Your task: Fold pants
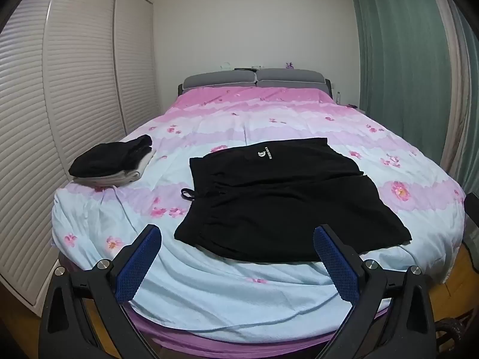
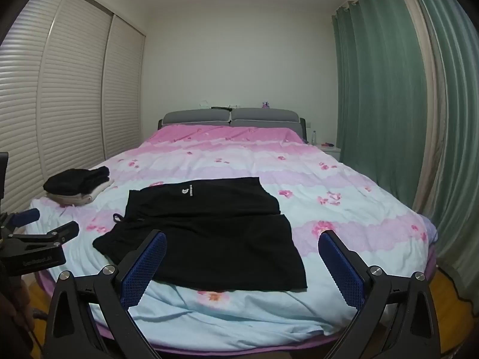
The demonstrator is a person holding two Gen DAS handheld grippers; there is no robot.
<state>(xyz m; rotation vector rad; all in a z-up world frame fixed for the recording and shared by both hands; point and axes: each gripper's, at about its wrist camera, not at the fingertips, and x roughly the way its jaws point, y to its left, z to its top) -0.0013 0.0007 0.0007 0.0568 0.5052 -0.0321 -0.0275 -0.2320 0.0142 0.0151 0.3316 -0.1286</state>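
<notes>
Black shorts (image 1: pixel 278 197) with a small white logo lie spread flat on the bed near its foot, waistband and drawstring to the left. They also show in the right wrist view (image 2: pixel 209 233). My left gripper (image 1: pixel 238 236) is open and empty, held above the foot of the bed just short of the shorts' near edge. My right gripper (image 2: pixel 242 242) is open and empty, also just short of the near edge. The left gripper also shows at the left edge of the right wrist view (image 2: pixel 49 224).
The bed (image 1: pixel 209 293) has a pink and light blue flowered cover. A stack of folded clothes (image 1: pixel 113 161) sits at its left edge. Louvred wardrobe doors (image 1: pixel 74 89) stand left, green curtains (image 1: pixel 404 59) right, a grey headboard (image 1: pixel 254 77) at the back.
</notes>
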